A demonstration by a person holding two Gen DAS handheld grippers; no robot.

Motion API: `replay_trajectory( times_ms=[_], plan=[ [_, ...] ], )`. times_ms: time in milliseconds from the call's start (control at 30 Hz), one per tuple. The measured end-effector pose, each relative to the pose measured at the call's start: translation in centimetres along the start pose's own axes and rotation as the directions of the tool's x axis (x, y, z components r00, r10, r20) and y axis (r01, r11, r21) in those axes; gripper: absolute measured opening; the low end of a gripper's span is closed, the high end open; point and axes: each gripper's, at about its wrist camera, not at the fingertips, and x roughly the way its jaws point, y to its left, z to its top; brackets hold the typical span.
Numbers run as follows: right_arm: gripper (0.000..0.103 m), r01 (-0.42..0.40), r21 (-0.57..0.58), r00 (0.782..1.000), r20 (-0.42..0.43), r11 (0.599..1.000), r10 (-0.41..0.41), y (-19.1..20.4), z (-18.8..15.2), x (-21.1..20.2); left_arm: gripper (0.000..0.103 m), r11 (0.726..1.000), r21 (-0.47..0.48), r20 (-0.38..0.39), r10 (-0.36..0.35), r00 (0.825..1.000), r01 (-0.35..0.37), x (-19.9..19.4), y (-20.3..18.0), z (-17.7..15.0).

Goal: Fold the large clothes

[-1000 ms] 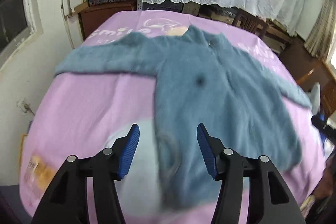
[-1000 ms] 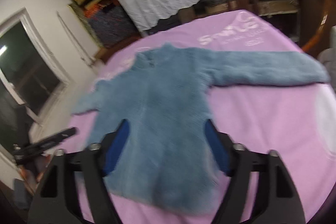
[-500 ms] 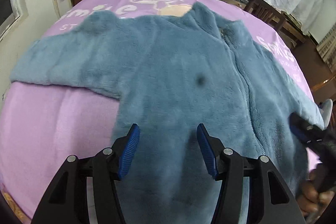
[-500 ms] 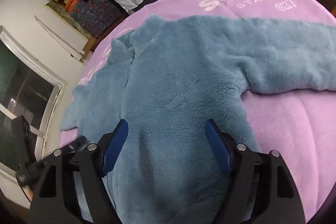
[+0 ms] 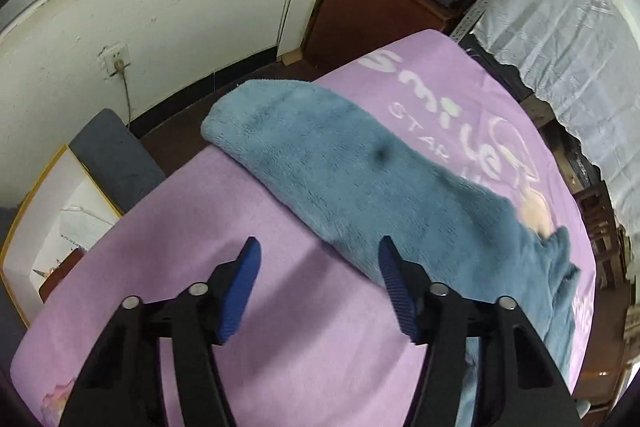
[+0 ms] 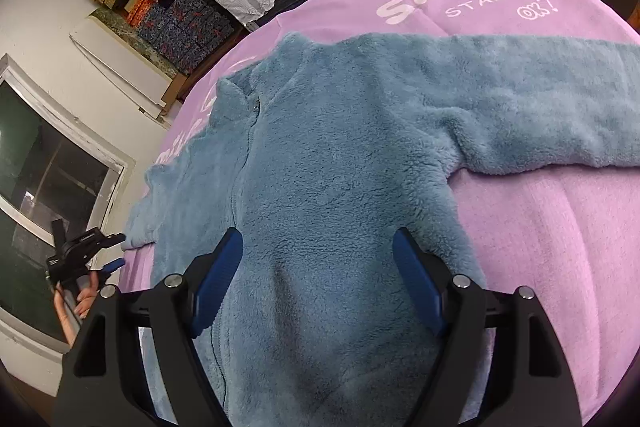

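Ready for first fold: blue fleece jacket (image 6: pixel 340 187) flat on purple blanket (image 5: pixel 280 327), both grippers (image 5: pixel 318 283) (image 6: pixel 318 275) wide open, empty; next, grasping sleeve (image 5: pixel 320 155) near blanket's left edge.

1. The fleece jacket's (image 6: pixel 340 187) right sleeve runs off the right wrist view's edge, cuff unseen.
2. Its hem is hidden behind the right gripper (image 6: pixel 318 283).
3. The left gripper (image 6: pixel 114 251) is small there; its jaw gap can't be judged from that view.
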Motion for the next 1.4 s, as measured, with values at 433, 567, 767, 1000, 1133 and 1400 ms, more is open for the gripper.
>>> replay_trajectory(
  times_ms=[433,567,767,1000,1133,1400],
  plan=[
    [0.075,0.013,-0.001,1.000,0.018,1.000,-0.013,-0.3,0.3,-0.5,0.008,0.989,-0.146,0.079,0.035,0.996,-0.023,1.8,1.5,0.8],
    [0.075,0.031,-0.005,0.999,0.025,1.000,-0.030,-0.2,0.2,-0.9,0.008,0.990,-0.133,0.158,0.073,0.985,-0.052,-2.2,1.7,-1.6],
    [0.075,0.033,0.008,0.998,0.043,0.999,-0.034,-0.7,0.4,-1.7,0.019,0.981,-0.127,0.148,0.163,0.975,-0.145,-2.0,2.0,-3.8],
    [0.075,0.032,0.191,0.975,0.208,0.981,-0.073,-6.2,2.9,-6.5,0.040,0.990,-0.086,0.300,0.132,0.945,-0.112,-7.6,-1.2,-6.3],
    [0.071,0.023,0.338,0.958,0.260,0.941,-0.118,-10.8,2.9,-8.9,0.046,0.992,0.110,0.288,0.024,0.957,-0.058,-8.0,-7.8,-8.3],
    [0.071,0.043,0.562,0.921,0.299,0.826,-0.251,-17.8,1.0,-12.1,0.050,0.901,0.429,-0.005,-0.073,0.997,0.068,-0.5,-18.9,-16.1]
  ],
)
